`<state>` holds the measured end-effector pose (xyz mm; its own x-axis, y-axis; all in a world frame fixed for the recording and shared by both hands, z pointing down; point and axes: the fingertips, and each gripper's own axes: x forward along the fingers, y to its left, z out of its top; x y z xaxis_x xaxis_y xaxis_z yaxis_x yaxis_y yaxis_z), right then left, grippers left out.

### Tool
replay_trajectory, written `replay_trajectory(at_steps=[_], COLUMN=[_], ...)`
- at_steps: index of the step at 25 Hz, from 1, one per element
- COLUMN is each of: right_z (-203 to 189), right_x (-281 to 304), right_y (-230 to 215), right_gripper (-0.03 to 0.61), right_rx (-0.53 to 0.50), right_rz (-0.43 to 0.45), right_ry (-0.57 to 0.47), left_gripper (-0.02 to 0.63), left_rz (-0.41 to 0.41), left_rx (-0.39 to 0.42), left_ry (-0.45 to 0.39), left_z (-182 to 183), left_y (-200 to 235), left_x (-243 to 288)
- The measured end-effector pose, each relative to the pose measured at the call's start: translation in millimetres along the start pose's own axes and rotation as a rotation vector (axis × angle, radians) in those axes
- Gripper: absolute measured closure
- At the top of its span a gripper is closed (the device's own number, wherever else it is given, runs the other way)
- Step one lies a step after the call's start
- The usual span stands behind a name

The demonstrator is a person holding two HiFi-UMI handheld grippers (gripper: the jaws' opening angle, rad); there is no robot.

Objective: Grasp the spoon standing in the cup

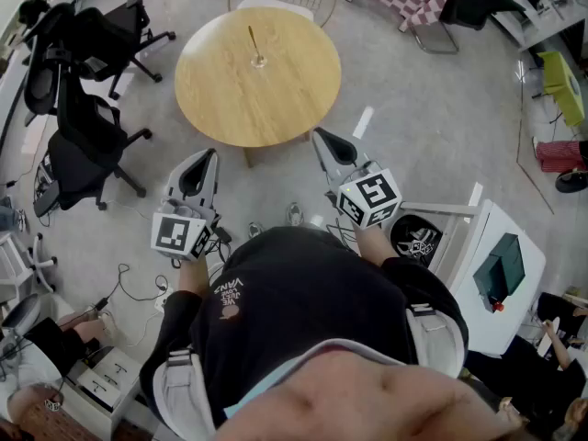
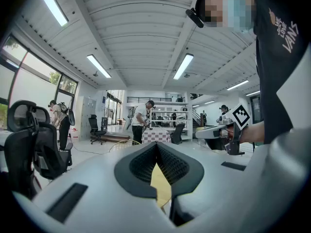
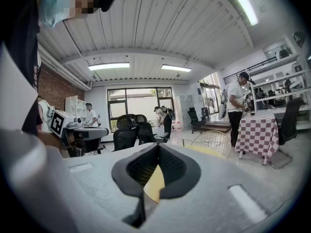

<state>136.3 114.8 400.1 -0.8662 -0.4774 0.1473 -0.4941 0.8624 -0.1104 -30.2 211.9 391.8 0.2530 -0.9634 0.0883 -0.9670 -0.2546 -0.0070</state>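
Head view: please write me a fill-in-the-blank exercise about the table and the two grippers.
1. The spoon stands in a ____ on the table.
2. The table top is ____ in shape.
3. The left gripper and the right gripper are both shut and hold ____.
Missing words: cup; round; nothing.

Open tabletop all round cup

Thin dark spoon: standing in small clear glass cup, handle tilted far-left. Cup upright, near centre of round wooden table, slightly toward far edge.
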Motion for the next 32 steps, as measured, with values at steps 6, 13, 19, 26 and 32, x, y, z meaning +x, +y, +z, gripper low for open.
replay_trajectory(at_steps=[6, 13, 19, 26, 32], right_z=[1.2, -1.9, -9.5, -18.1, -12.7], right_x=[-5.1, -4.9, -2.3, 3.4, 32.0], right_y=[-10.5, -27.5, -46.0, -66.6, -77.9], right_gripper=[0.581, 0.58, 0.58, 0.58, 0.58], right_rx=[0.0, 0.024, 0.043, 0.049, 0.055], right_rz=[0.021, 0.039, 0.07, 0.096, 0.083], right_ry=[0.007, 0.011, 0.017, 0.037, 0.033], left_gripper=[0.607, 0.607, 0.607, 0.607, 0.607], left_rz=[-0.011, -0.007, 0.026, 0.093, 0.109], left_rx=[0.01, 0.011, -0.013, -0.068, -0.08], left_ry=[0.007, 0.0, -0.009, -0.003, -0.008], left_z=[2.4, 3.1, -7.4, -23.2, -20.9], left_y=[-15.3, -23.4, -33.1, -31.8, -2.7], left_x=[12.8, 26.1, 42.3, 50.9, 64.0])
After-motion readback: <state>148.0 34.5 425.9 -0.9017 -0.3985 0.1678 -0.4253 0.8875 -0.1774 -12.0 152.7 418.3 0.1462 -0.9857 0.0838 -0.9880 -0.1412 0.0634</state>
